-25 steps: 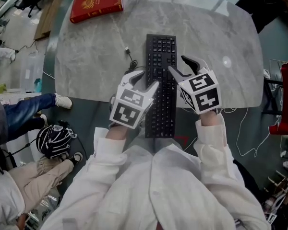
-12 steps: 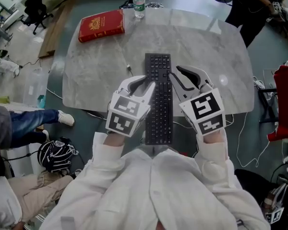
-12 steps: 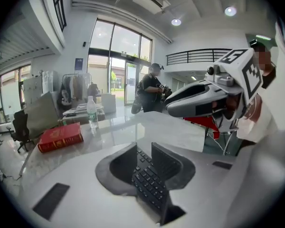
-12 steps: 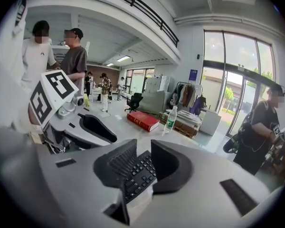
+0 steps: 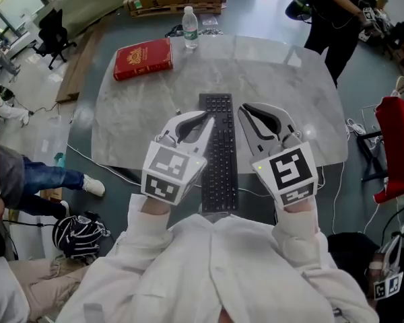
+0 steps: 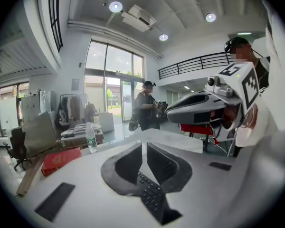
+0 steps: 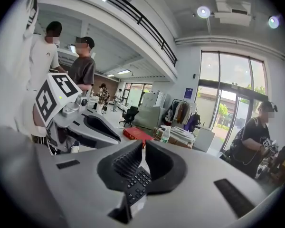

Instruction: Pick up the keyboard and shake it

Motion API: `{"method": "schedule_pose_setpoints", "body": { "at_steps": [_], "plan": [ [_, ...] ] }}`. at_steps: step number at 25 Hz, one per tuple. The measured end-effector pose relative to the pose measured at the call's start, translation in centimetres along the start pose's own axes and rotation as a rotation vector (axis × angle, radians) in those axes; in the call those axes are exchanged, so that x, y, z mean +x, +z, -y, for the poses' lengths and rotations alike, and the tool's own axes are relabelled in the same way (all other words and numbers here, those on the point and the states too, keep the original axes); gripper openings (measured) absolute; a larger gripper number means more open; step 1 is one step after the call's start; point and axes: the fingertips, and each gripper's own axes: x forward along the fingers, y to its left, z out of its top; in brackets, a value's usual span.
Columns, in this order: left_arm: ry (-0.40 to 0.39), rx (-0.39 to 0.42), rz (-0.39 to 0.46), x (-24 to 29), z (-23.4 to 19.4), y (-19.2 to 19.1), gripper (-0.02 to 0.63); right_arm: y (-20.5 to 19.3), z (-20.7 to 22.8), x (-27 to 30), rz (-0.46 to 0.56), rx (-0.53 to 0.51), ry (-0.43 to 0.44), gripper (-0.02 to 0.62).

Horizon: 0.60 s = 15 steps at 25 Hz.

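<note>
A black keyboard (image 5: 219,155) hangs lengthwise above the marble table (image 5: 296,106), lifted between my two grippers. My left gripper (image 5: 209,122) grips its left long edge and my right gripper (image 5: 243,116) its right long edge. Both pairs of jaws have just been closing, with the keyboard's edge between them. In the left gripper view the jaws (image 6: 145,148) stand almost together, pinching the keyboard (image 6: 153,197). The right gripper view shows the same: jaws (image 7: 143,146) nearly together on the keyboard (image 7: 136,186), with the other gripper (image 7: 88,127) beyond it.
A red book (image 5: 143,58) and a water bottle (image 5: 190,27) lie at the table's far left. A cable (image 5: 182,116) trails off the table's left part. A person (image 5: 337,12) stands beyond the far right corner. A red seat (image 5: 397,147) is at the right, a helmet (image 5: 81,234) on the floor left.
Both grippers have risen with the keyboard, which has left the table. Their jaws have closed from wide apart onto its long edges.
</note>
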Motion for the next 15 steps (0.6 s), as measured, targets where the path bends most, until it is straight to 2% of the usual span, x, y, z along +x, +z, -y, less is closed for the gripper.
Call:
{"method": "schedule_pose_setpoints", "body": {
  "at_steps": [7,15],
  "plan": [
    [0.003,0.032,0.131,-1.6,1.1,3.1,0.025,2.1,-0.5,-2.3,0.084,0.013,-0.011,0.038],
    [-0.015,0.059,0.165,-2.0,3.0,4.2,0.017,2.6,-1.2,-4.0,0.13,0.057,-0.014,0.035]
  ]
}}
